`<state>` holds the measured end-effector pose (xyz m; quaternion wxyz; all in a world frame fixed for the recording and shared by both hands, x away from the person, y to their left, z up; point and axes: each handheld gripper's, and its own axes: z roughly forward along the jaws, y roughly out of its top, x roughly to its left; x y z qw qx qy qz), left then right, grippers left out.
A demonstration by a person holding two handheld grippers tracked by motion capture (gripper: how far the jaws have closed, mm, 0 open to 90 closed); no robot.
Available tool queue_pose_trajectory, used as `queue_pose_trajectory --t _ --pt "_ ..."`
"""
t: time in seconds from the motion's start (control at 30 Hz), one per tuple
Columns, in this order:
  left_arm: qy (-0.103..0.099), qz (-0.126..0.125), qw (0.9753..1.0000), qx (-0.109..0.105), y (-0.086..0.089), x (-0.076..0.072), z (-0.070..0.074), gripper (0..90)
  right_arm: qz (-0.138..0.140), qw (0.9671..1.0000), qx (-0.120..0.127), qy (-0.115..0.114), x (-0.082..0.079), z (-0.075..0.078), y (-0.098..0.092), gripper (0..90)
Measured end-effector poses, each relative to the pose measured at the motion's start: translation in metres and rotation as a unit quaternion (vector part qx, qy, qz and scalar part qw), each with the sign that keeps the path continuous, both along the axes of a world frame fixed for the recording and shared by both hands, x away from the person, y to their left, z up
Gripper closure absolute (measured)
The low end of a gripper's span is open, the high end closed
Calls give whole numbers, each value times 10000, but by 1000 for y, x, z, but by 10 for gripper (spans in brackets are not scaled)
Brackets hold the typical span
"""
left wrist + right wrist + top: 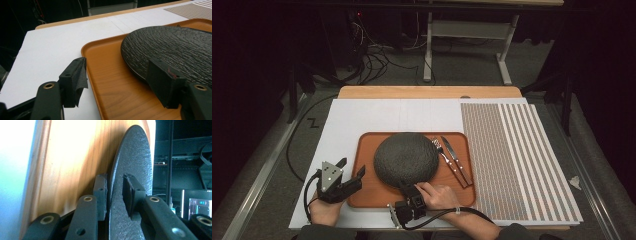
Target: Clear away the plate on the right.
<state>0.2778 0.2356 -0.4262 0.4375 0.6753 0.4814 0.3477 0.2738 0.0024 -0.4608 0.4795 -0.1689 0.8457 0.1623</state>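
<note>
where the tray (364,195) lies, it holds plate (406,158), fork (444,156), knife (456,160).

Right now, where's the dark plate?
In the high view, the dark plate sits mid-tray, left of the fork; the right gripper straddles its near rim.

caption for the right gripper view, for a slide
Right gripper straddles the rim of the dark textured plate above the wooden tray.
</note>
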Motion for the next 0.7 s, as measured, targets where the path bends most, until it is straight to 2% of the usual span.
queue_pose_trajectory --t 0.7 --pt "16 20 10000 -5 0 0 0 328 -135 9999 93 22 -6 4 -23 701"
